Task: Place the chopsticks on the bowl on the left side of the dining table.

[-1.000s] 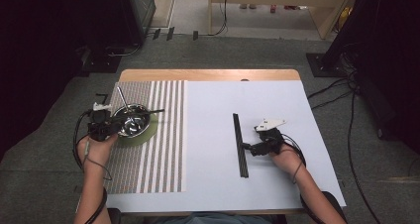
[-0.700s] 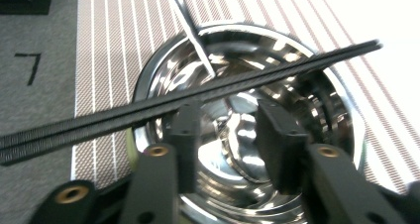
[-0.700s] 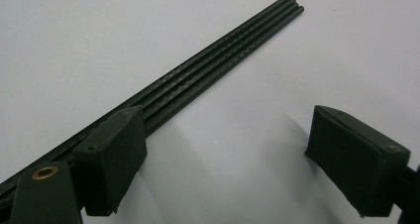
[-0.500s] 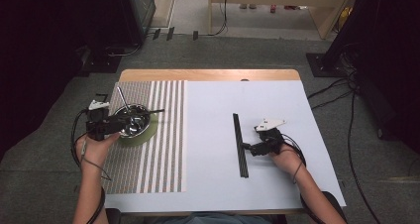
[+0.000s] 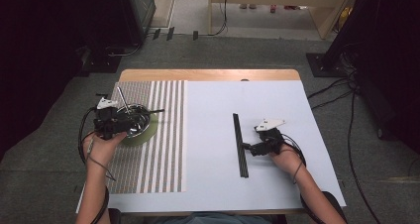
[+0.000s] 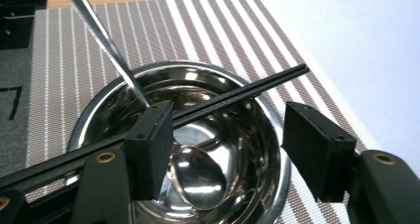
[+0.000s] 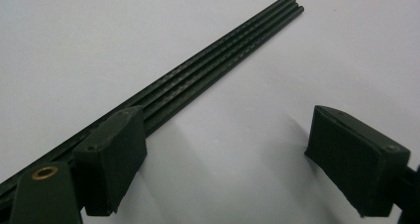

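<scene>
Hovering over the bowl, left gripper jaws released; right gripper likewise beside chopsticks; grasping comes next.

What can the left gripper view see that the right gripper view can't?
The left gripper view has a shiny metal bowl on a striped mat, a spoon inside the bowl and black chopsticks across its rim. The right gripper view has a bundle of black chopsticks lying flat on the white table. Both have two open black jaws and chopsticks beside one jaw.
</scene>
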